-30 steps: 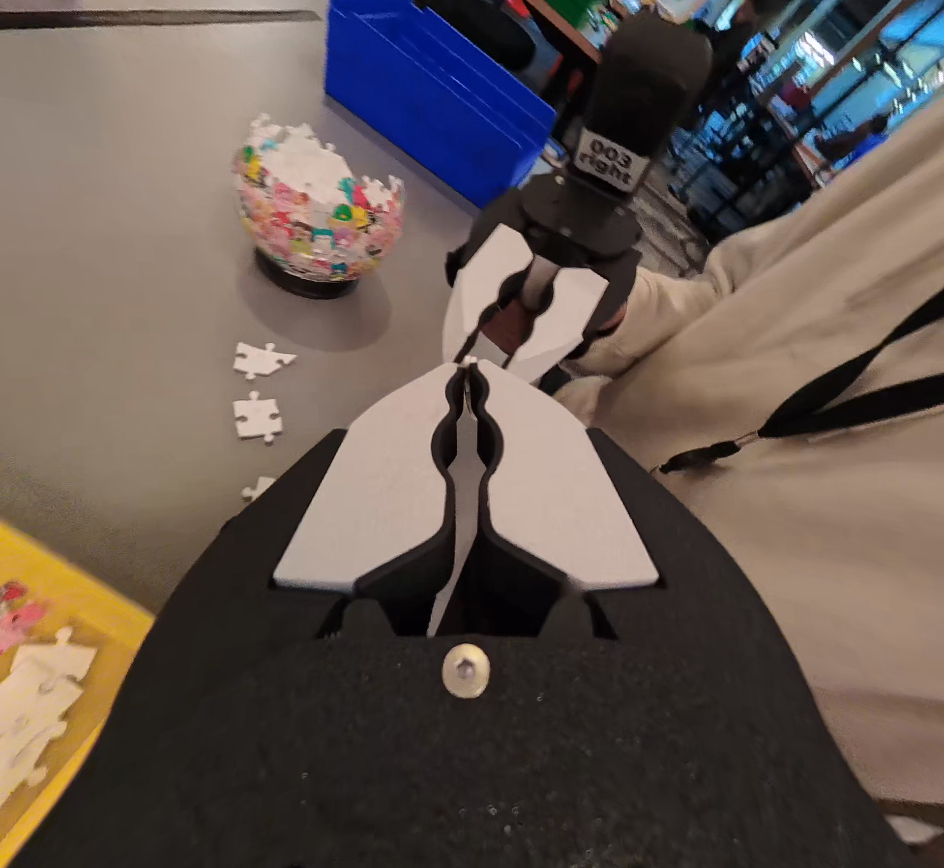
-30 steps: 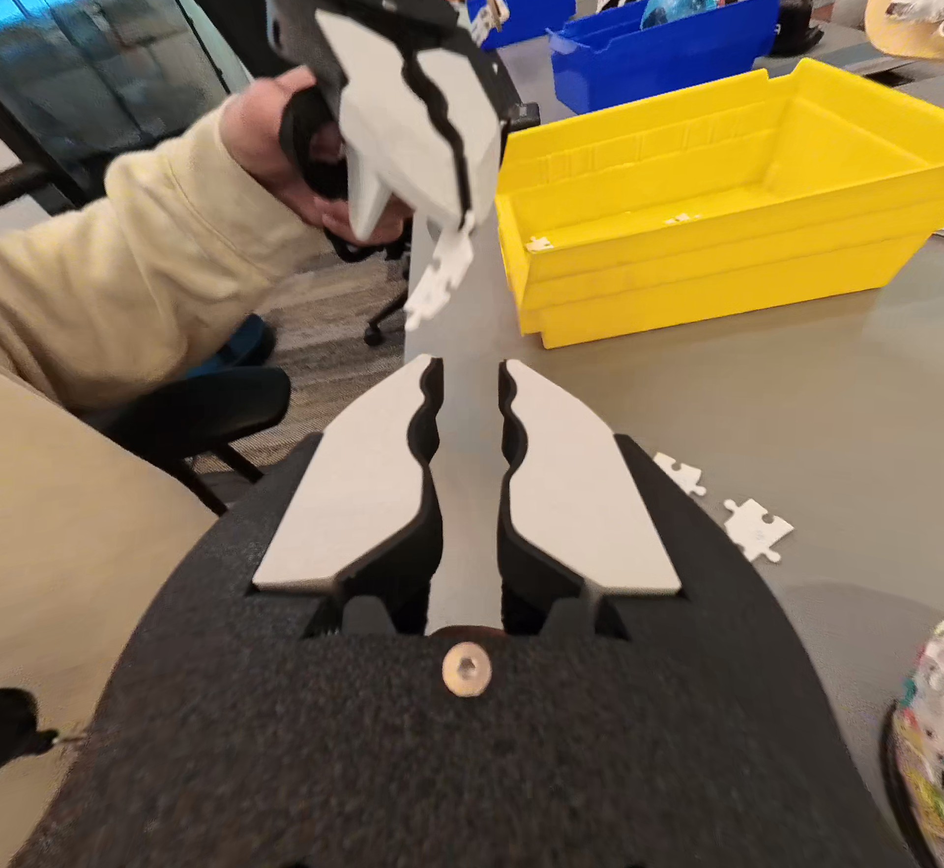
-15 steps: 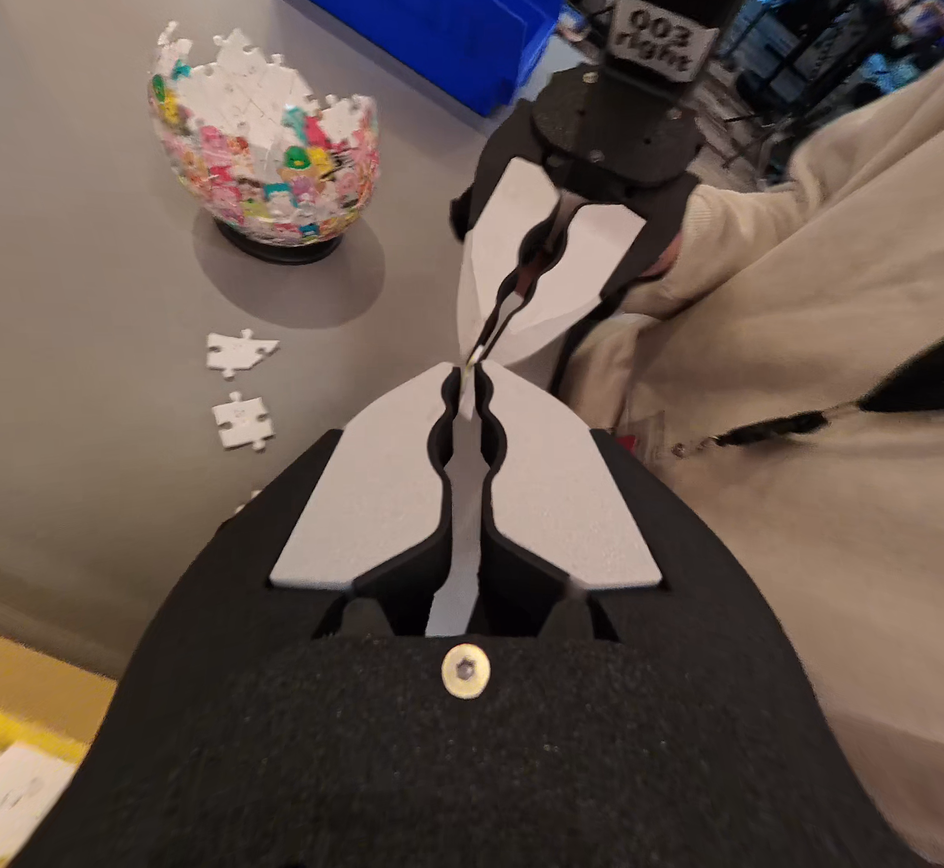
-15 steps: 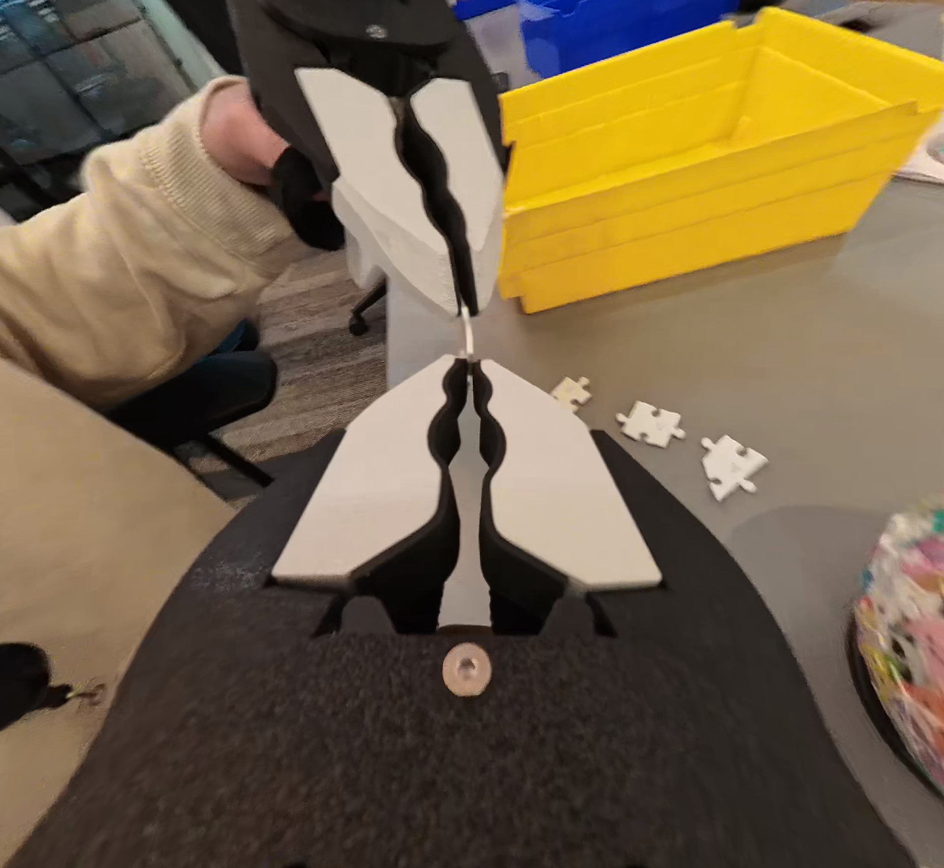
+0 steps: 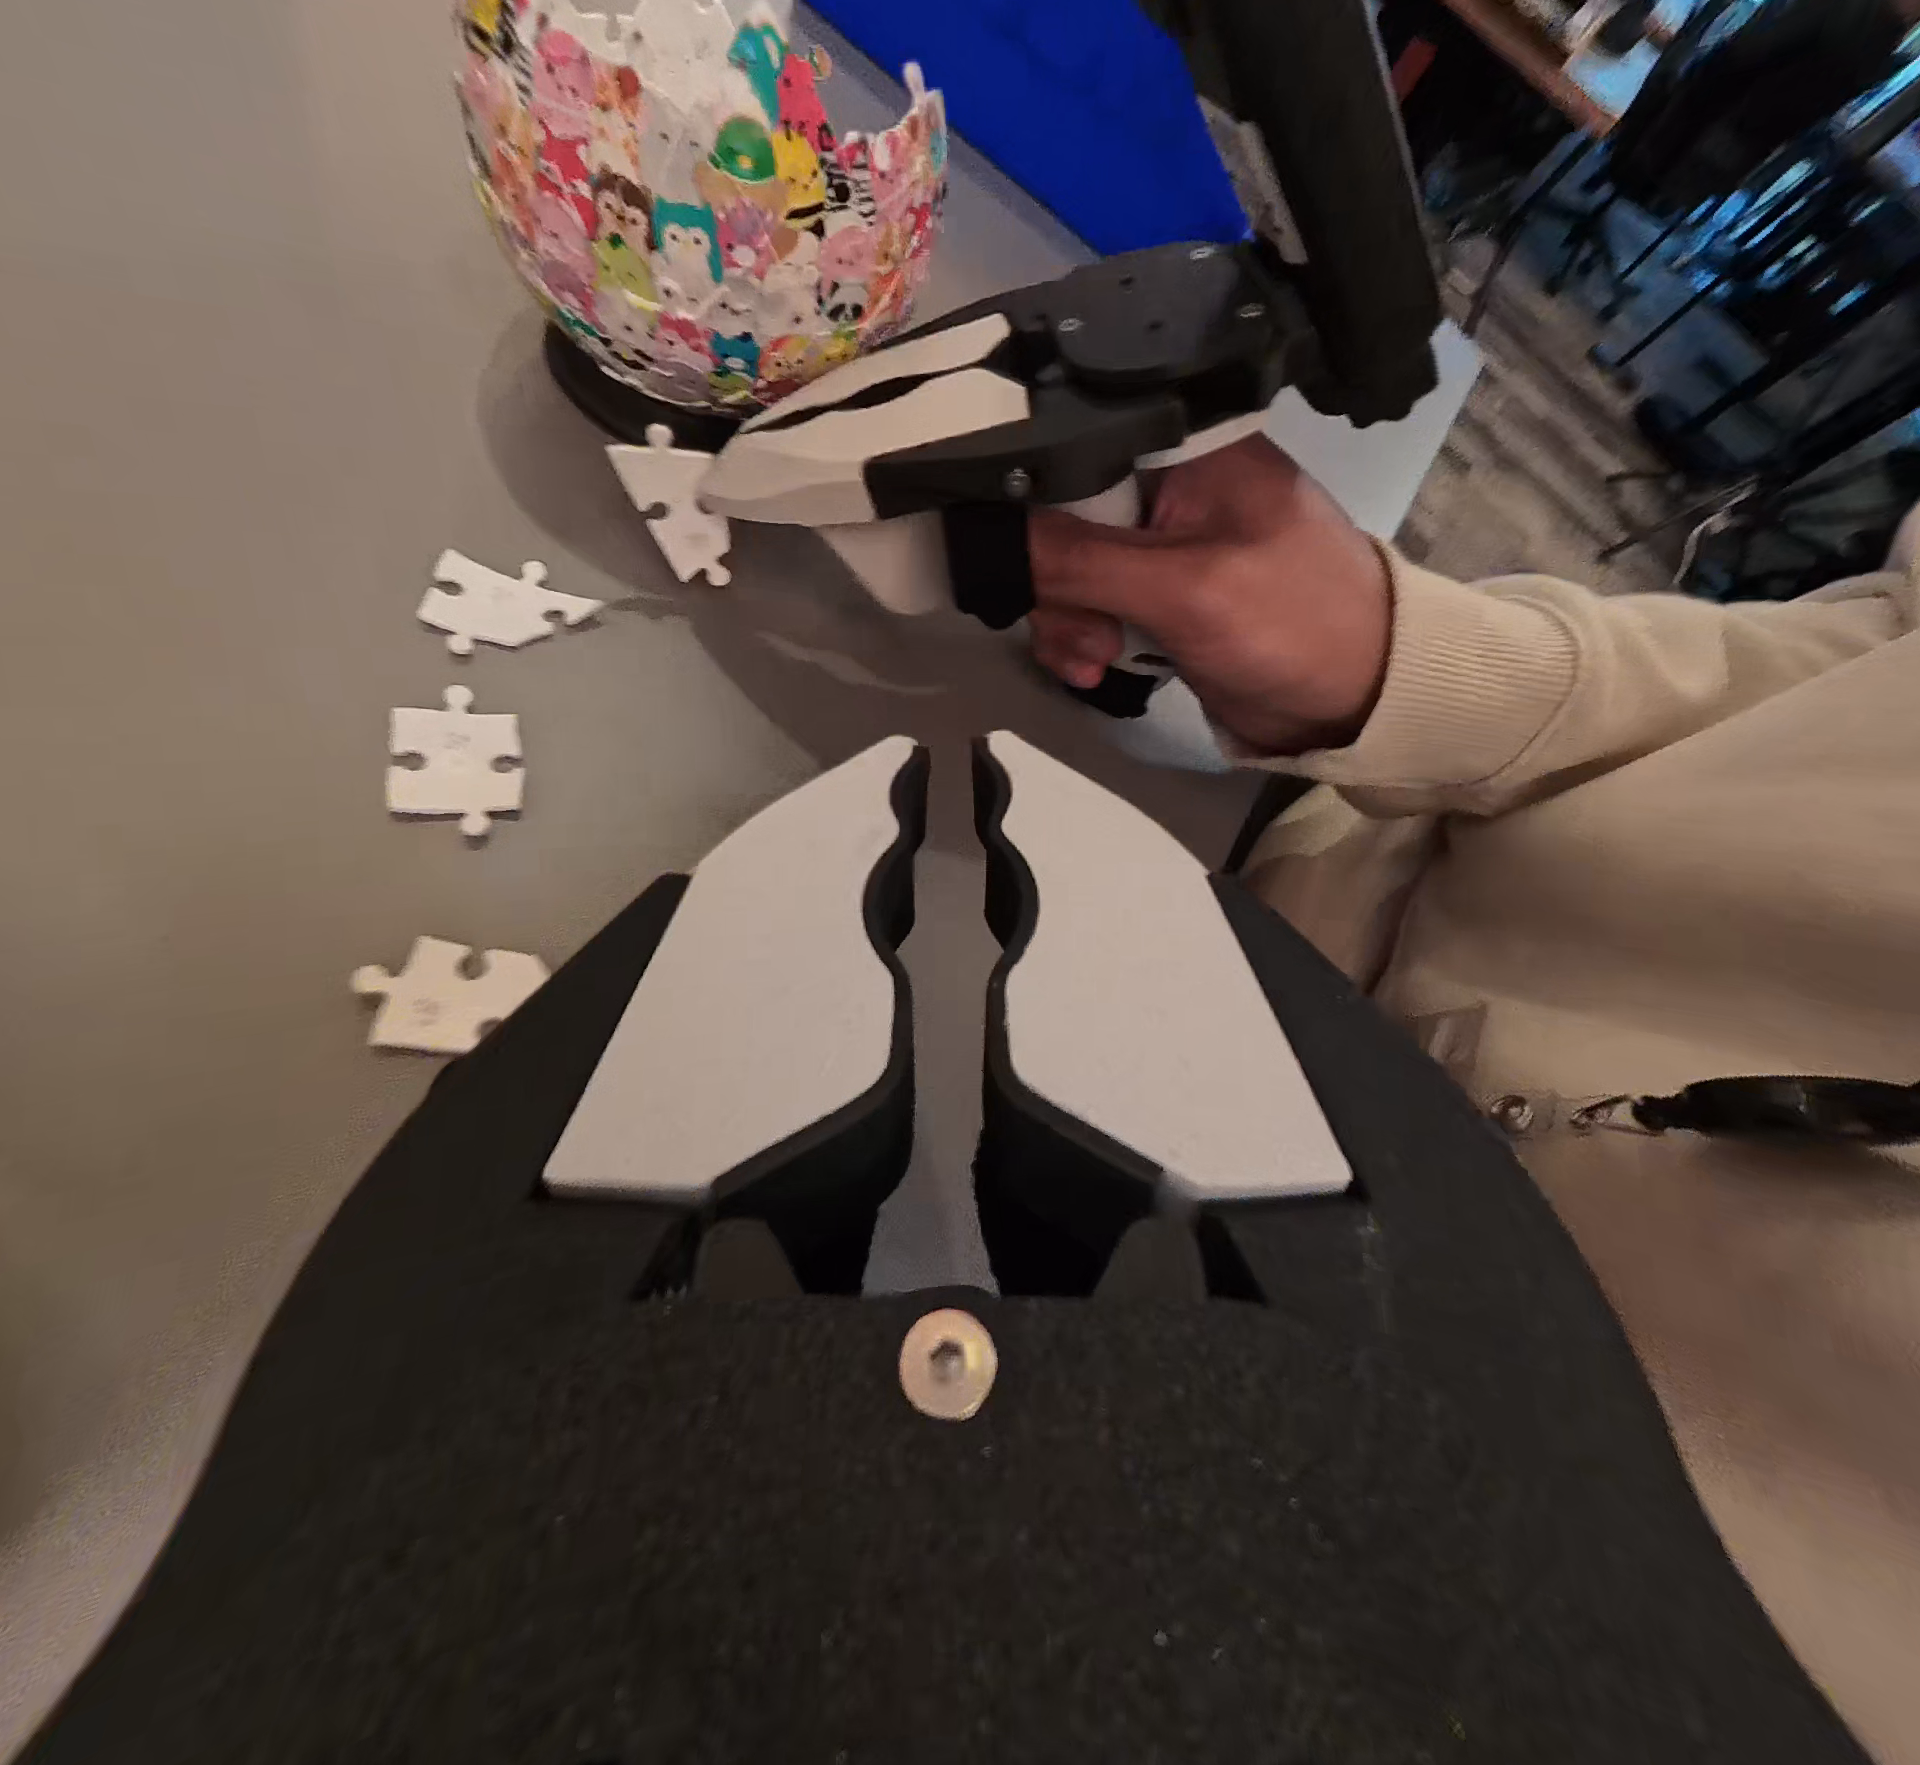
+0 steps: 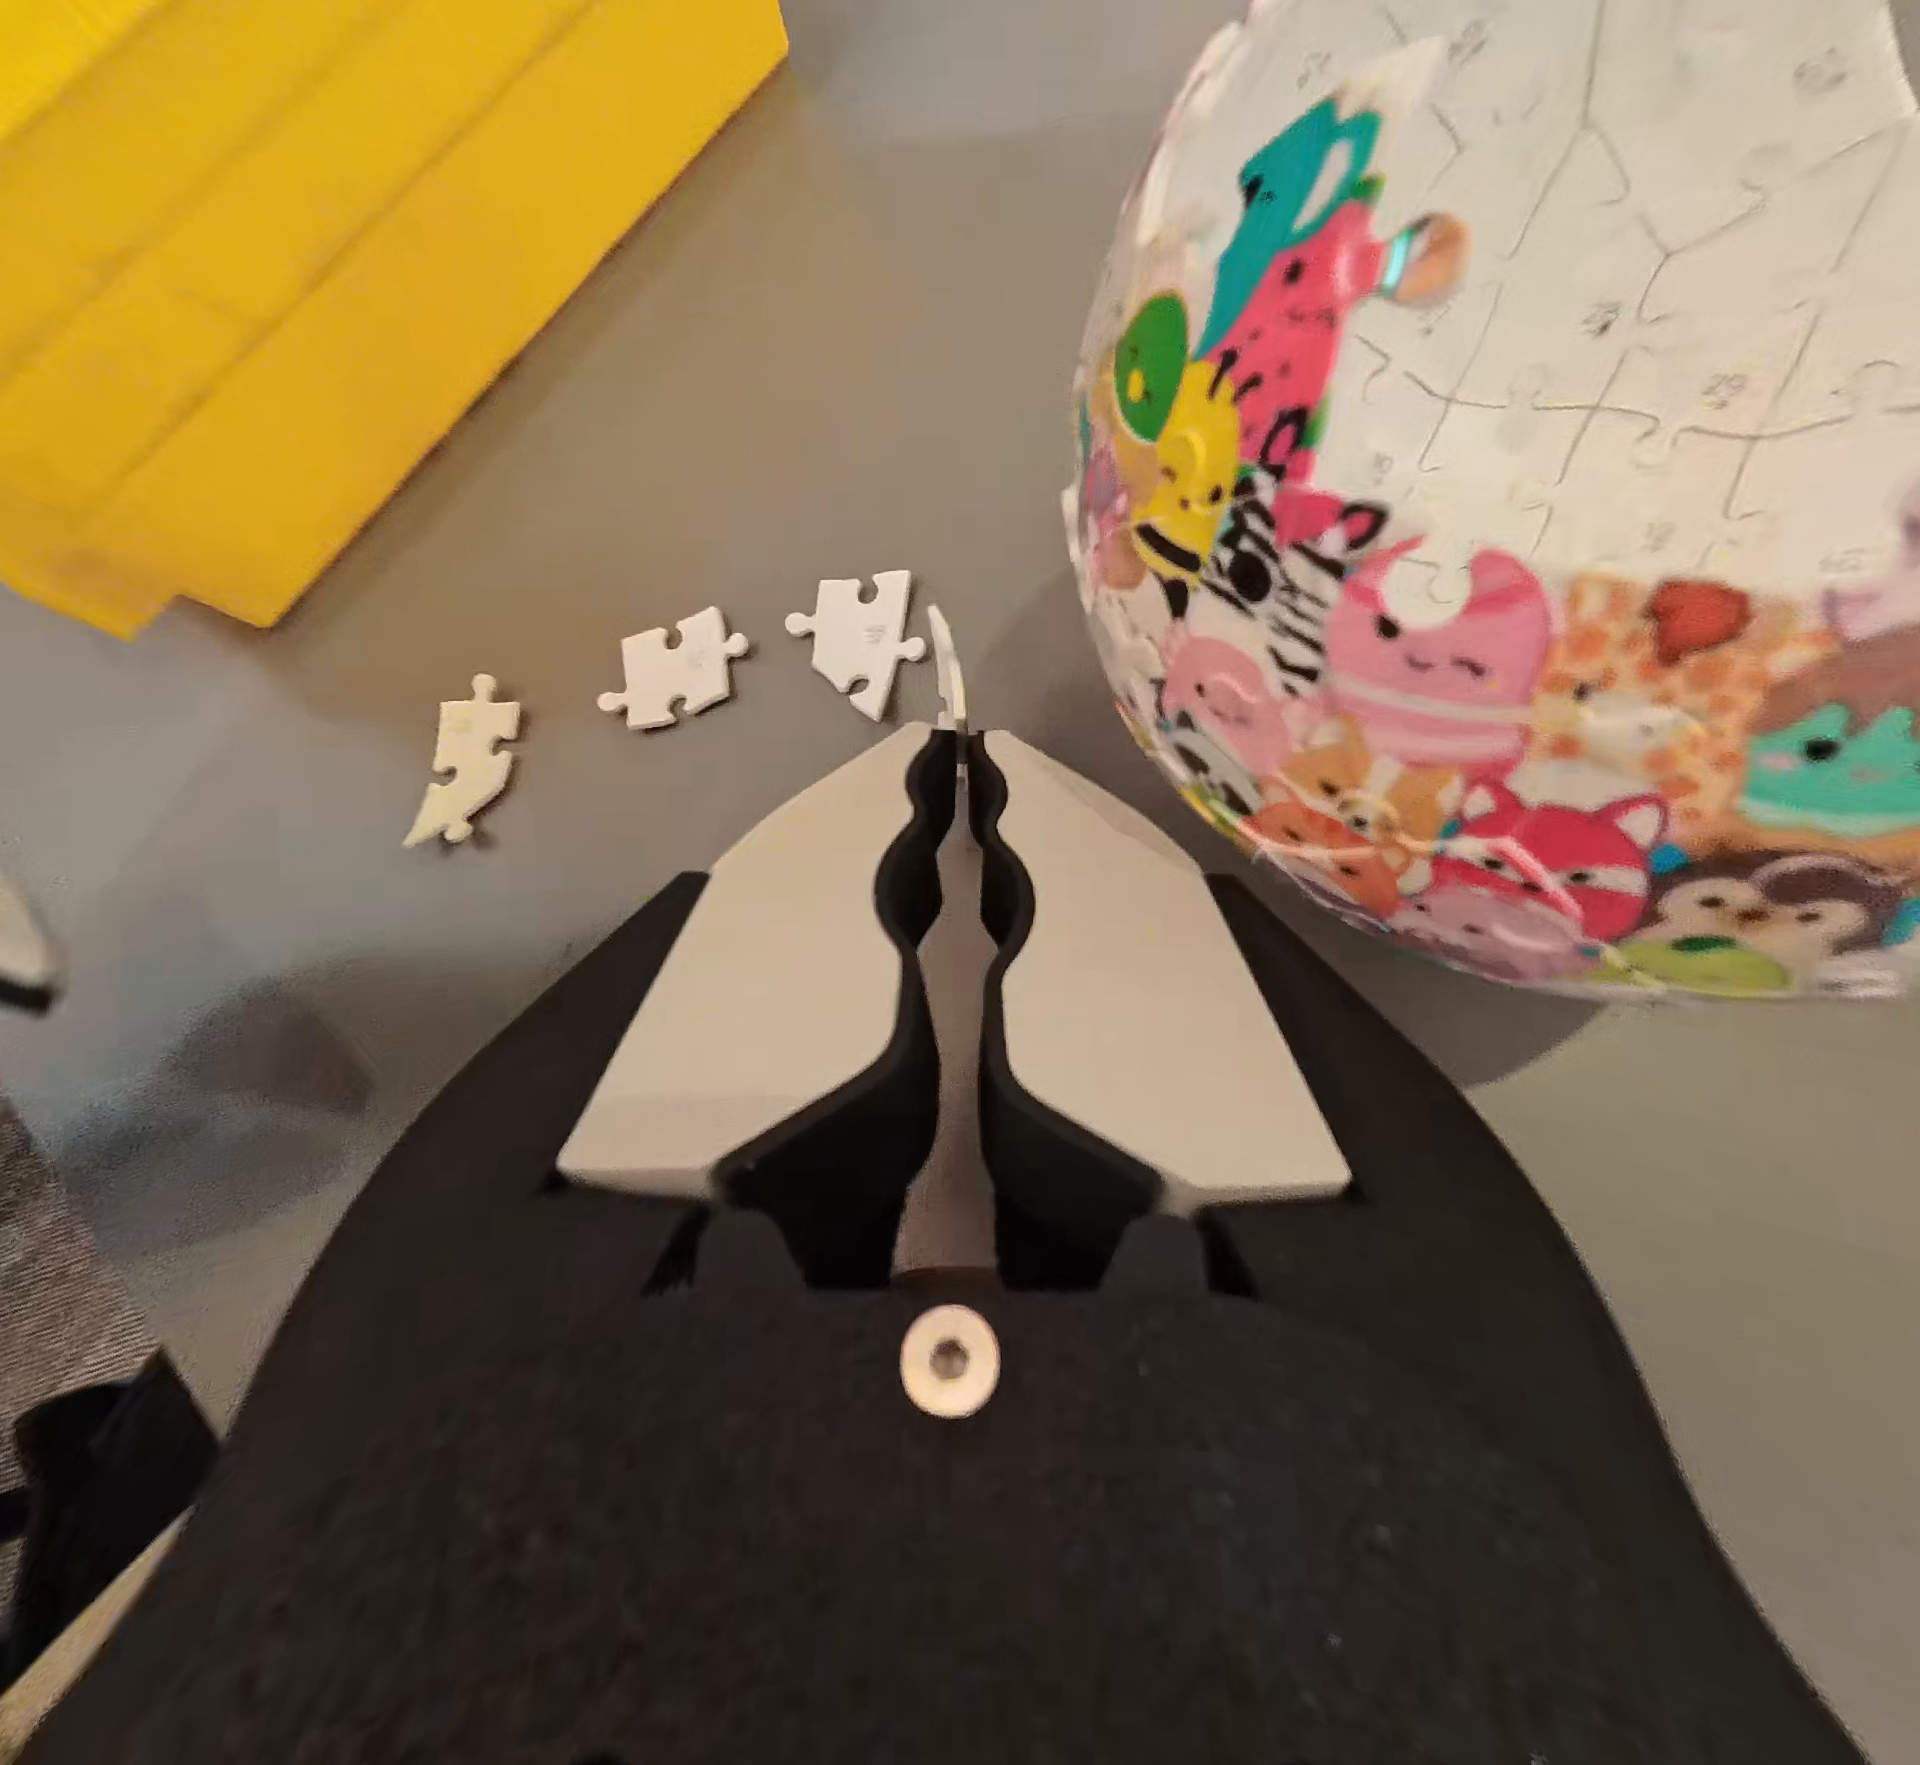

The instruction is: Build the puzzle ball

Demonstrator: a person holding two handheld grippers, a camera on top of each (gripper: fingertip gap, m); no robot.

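Puzzle piece point(image 6: 948, 676) pinched at edge by right gripper point(image 6: 958, 747). Left gripper point(image 5: 948, 751) held slightly spread, empty. Piece judged thin, light, bendy. Half-built puzzle ball point(image 5: 707, 198) judged easily broken.

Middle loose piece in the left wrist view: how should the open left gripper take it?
Probably from straight above, jaws straddling the middle piece across its body between the knobs. It lies flat and thin on the table, so no side approach gets under it.
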